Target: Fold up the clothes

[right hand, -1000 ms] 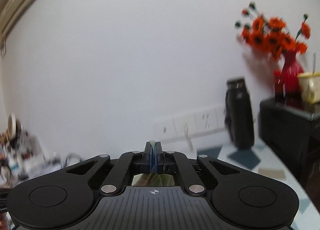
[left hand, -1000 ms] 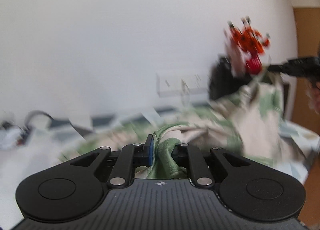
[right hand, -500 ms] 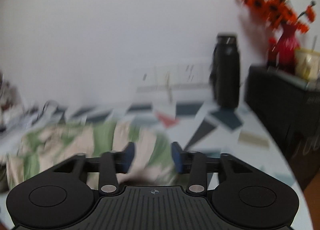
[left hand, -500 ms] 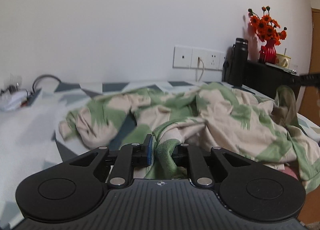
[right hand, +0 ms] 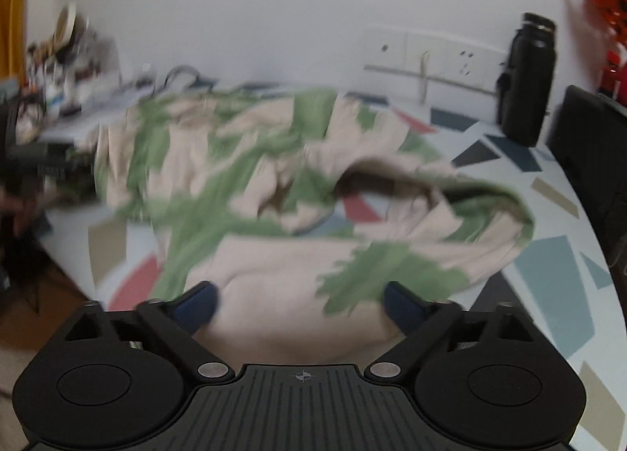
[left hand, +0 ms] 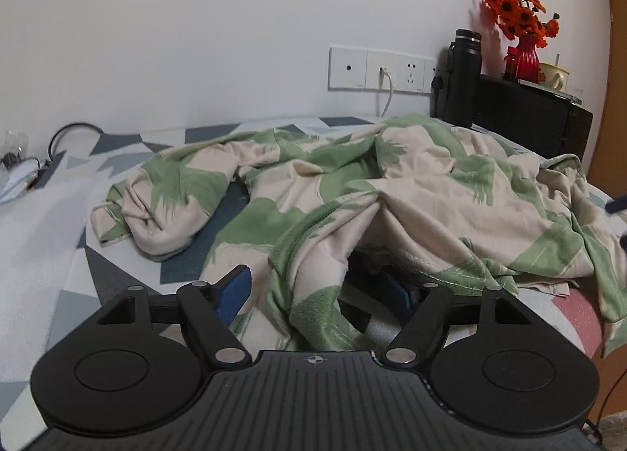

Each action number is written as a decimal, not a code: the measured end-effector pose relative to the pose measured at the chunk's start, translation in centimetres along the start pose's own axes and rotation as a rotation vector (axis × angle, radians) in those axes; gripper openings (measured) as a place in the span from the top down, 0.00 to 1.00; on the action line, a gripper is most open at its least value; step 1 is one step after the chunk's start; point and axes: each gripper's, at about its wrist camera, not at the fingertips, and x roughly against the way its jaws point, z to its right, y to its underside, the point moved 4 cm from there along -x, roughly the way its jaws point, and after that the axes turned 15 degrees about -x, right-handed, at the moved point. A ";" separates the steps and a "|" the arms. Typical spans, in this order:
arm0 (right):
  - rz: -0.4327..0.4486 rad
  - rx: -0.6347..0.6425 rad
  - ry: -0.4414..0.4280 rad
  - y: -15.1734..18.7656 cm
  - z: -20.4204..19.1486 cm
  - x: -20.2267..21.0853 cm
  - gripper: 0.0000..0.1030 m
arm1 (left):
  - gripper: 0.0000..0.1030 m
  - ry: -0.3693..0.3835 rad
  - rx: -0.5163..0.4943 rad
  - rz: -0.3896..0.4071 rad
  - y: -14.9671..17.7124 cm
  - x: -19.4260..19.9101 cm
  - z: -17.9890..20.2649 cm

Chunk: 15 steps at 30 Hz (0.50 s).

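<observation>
Left claw (left hand: 321, 290): spread wide. The left blue pad (left hand: 233, 292) is seen bare, clear of the cloth; the right pad is half hidden under a raised fold. A hem of the garment is draped between the fingers, but nothing is gripped.
Right claw (right hand: 299, 304): spread wide as well. Both dark blue pads (right hand: 196, 306) are seen at either side of the cloth's near edge. Cloth lies between them, not pinched. This view is blurred.
Garment (left hand: 392, 192): a cream piece with green patches, lying crumpled on the tabletop (left hand: 51, 223). One bunched end is seen at the left in the left wrist view; a fold near the left claw is lifted into an arch. In the right wrist view an opening with a green hem is seen at the right (right hand: 431, 184).
Tabletop cover: white with grey, blue, red and tan shapes.
Vase (left hand: 527, 59): red, holding orange flowers (left hand: 513, 6), standing on a black box (left hand: 533, 114).
Cup (left hand: 552, 75): cream, beside the vase; contents cannot be told.
Bottle (left hand: 464, 78): black, upright, closed, just left of the box.
Wall sockets (left hand: 382, 69): a white cable is plugged into one.
Writing: none can be read.
</observation>
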 end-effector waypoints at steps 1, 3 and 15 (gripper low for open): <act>-0.018 -0.016 -0.014 0.1 0.2 -0.5 0.37 | 0.29 0.015 0.027 -0.004 0.1 -0.1 -0.4; -0.031 -0.063 -0.055 -0.1 0.7 -1.0 0.55 | 0.29 0.044 0.080 -0.012 0.4 -0.3 -1.1; 0.200 -0.482 -0.298 -5.5 6.8 0.9 0.91 | 0.09 0.123 0.097 -0.039 0.4 -1.0 -0.9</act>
